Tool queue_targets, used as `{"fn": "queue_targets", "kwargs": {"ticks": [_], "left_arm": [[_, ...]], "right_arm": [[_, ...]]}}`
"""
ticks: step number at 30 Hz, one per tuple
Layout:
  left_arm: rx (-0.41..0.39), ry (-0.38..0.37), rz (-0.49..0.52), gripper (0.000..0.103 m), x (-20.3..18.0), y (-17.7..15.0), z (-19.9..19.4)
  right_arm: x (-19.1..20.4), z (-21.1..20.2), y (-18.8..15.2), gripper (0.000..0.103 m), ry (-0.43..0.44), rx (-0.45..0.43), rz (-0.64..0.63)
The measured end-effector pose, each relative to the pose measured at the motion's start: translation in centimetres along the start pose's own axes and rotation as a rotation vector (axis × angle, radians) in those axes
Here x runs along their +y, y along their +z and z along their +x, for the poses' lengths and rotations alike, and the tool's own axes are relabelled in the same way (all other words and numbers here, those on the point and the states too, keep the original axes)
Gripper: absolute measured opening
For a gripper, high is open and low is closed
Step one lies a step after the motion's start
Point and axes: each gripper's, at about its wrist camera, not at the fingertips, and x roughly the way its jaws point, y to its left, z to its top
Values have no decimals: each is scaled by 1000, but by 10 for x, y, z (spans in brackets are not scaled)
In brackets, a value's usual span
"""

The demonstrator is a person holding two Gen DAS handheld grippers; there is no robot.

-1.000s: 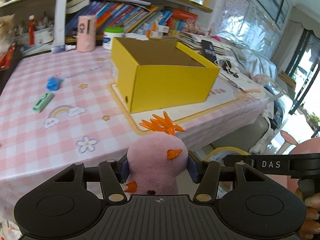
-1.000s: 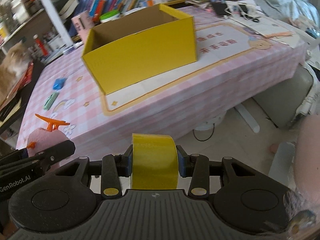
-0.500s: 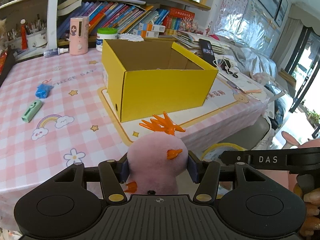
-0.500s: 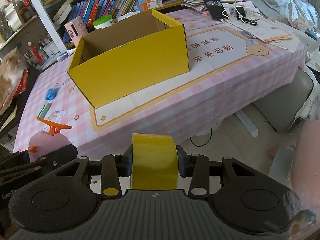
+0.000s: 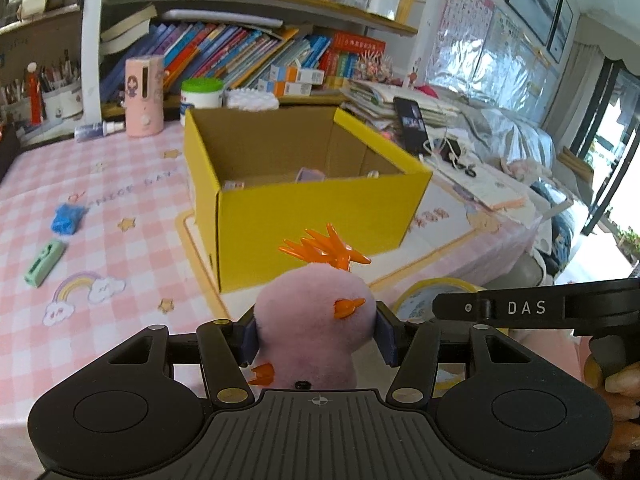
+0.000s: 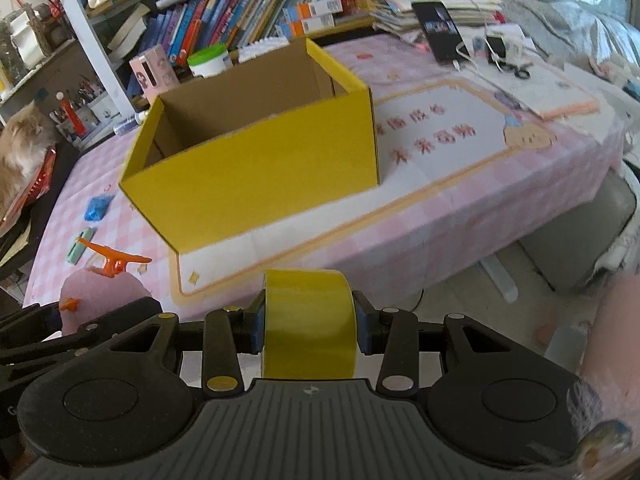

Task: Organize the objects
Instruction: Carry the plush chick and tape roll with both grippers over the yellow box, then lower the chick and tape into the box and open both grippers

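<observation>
The left tool (image 5: pixel 316 334) is clamped on a pink plush chick (image 5: pixel 316 320), its blue pads pressed into the fluffy sides, the orange crest sticking up in the lower middle of the left wrist view. The right tool (image 6: pixel 309 326) is clamped on a yellow tape roll (image 6: pixel 309 320), held by its flat faces in the lower middle of the right wrist view; the same roll shows partly behind the right tool's black arm at lower right of the left view. Both tools hang over the near edge of the tabletop (image 5: pixel 120 240), side by side. The open yellow box (image 5: pixel 304 184) stands at frame centre on a cream mat (image 6: pixel 440 168), its near wall facing the tools; small items lie on its floor, too indistinct to name. Left of the box, the pink checked cloth is open apart from a blue item (image 5: pixel 68 218) and a green item (image 5: pixel 44 262) at mid left. Behind the box stand a pink container (image 5: pixel 144 96) and a green-lidded jar (image 5: pixel 201 96). To the right, the tabletop's edge drops to the floor (image 6: pixel 460 300).
</observation>
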Motion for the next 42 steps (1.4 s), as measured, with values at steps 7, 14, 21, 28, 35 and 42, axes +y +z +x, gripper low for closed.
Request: {"fn": "queue_targets", "kwargs": {"ticks": [7,14,21,28,35,42], "left_arm": [[-44,22,-15,55,-8,22,15],[-89,58,-23,55,-15,44,24],[-134,101,-21,55,-16,65,27],[-176,149,-12,55,-15,86,33],[-179,198,5,55,-13,105,55],[-125,273,9,55,-4,114,89]], "right_arm": [[-9,3,36,38,34,-33,-42],[-12,7,73,38,90,-61,-88],[-9,8,102,38,154,-111,-136],[-13,10,137,38,188,-199,-151],[-11,31,167,38,221,-210,-149],[1,64,184,38,236,-202,-182]]}}
